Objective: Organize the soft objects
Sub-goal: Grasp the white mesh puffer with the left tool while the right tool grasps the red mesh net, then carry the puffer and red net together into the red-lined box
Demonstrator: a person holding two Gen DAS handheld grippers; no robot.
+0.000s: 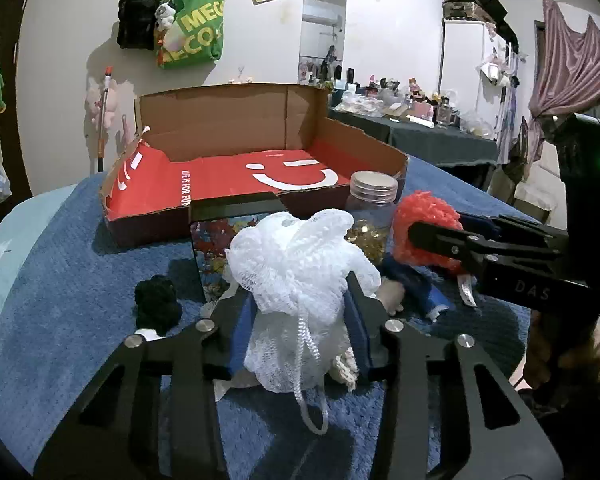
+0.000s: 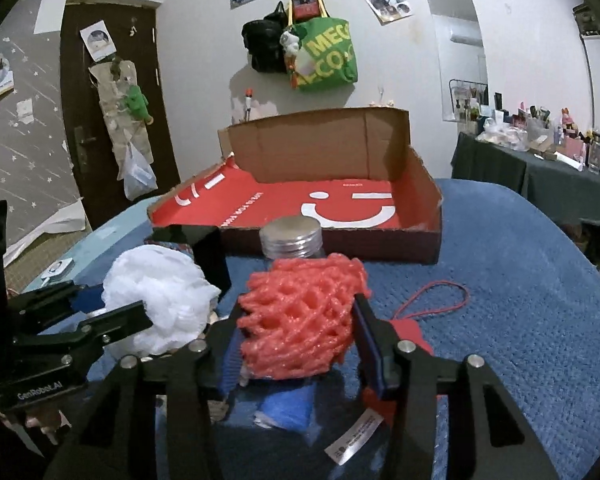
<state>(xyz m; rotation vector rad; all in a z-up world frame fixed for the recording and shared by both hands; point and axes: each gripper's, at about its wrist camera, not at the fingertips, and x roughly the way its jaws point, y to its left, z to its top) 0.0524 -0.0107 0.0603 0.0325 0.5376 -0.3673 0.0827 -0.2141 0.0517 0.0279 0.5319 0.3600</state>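
A white mesh bath sponge (image 1: 300, 256) sits between the blue pads of my left gripper (image 1: 300, 292), which is shut on it; its cord hangs down in front. The right wrist view shows a red foam net (image 2: 304, 280) squeezed between the pads of my right gripper (image 2: 298, 312), shut on it. Both grippers hold their things side by side just above the blue cover (image 1: 60, 280). Behind them lies an open cardboard box (image 1: 228, 120) with a red floor and nothing in it. The left gripper (image 2: 120, 304) with the white sponge (image 2: 160, 304) shows at the left of the right wrist view.
A clear jar with a silver lid (image 2: 292, 236) stands right behind the red net. A black patterned box (image 1: 216, 248), a black fluffy item (image 1: 158, 304), a blue cloth thing (image 1: 412, 284) and a red tag with a cord (image 2: 432, 300) lie on the cover.
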